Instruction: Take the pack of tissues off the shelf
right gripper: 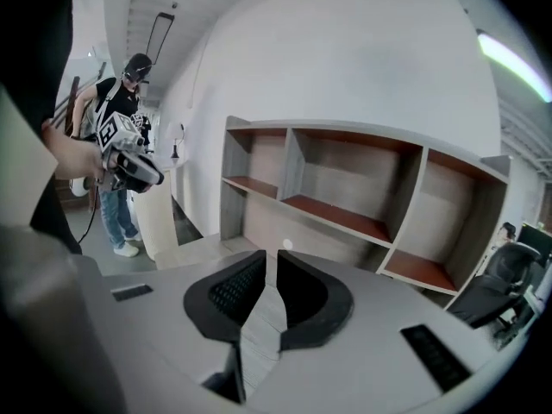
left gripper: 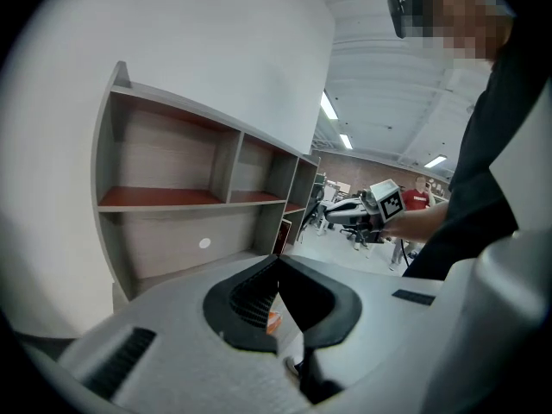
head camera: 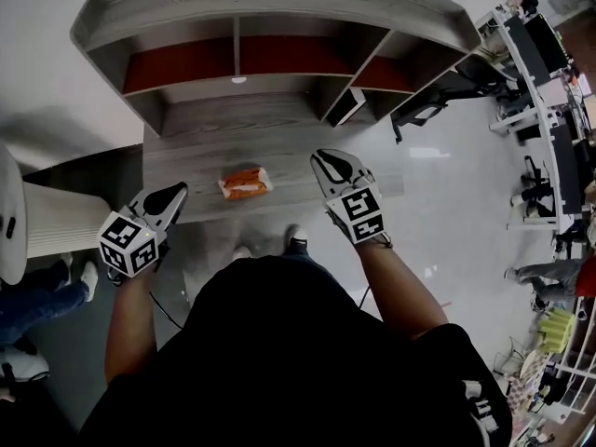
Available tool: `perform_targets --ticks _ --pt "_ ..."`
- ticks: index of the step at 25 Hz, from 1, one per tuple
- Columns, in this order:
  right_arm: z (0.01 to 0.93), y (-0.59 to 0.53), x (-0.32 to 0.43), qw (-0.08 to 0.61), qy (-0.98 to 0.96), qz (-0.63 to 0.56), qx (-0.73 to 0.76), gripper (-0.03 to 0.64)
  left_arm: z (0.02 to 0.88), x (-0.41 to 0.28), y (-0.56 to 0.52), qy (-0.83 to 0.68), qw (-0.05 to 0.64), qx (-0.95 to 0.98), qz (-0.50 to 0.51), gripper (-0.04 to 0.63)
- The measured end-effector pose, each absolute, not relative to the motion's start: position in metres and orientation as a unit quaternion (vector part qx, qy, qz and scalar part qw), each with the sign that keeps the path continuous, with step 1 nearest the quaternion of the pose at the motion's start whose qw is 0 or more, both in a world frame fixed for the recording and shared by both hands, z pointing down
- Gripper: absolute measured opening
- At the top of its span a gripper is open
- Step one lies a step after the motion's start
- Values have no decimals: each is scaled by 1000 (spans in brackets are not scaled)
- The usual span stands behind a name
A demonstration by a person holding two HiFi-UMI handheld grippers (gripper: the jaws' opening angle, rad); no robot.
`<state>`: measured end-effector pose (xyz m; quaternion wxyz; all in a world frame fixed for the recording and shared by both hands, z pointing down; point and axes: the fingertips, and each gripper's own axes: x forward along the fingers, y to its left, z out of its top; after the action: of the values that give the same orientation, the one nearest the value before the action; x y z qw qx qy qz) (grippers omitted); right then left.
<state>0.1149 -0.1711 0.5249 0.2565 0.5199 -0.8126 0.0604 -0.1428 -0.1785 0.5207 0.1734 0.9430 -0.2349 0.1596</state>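
Evidently neither tool held anything: the left gripper (head camera: 175, 194) had its jaws pressed together at the tips, the right gripper (head camera: 327, 160) stood a narrow slit apart. The orange tissue pack (head camera: 245, 182) lay on the shelf unit's (head camera: 279, 7) lower ledge between them. Judged: both were poised flanking it, for reach.

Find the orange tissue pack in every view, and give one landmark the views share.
Head view: the tissue pack lies at centre, on the grey wooden ledge.
Left gripper view: only an orange sliver of it, low centre.
Right gripper view: not in it.
Shared landmark: the shelf unit with reddish boards.
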Motion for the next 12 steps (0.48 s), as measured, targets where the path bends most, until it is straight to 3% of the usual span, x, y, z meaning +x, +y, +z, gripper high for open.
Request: perform_targets --ticks 12 --pt "464 -145 146 207 -789 54 576 38 499 -112 -197 -190 150 957 157 17"
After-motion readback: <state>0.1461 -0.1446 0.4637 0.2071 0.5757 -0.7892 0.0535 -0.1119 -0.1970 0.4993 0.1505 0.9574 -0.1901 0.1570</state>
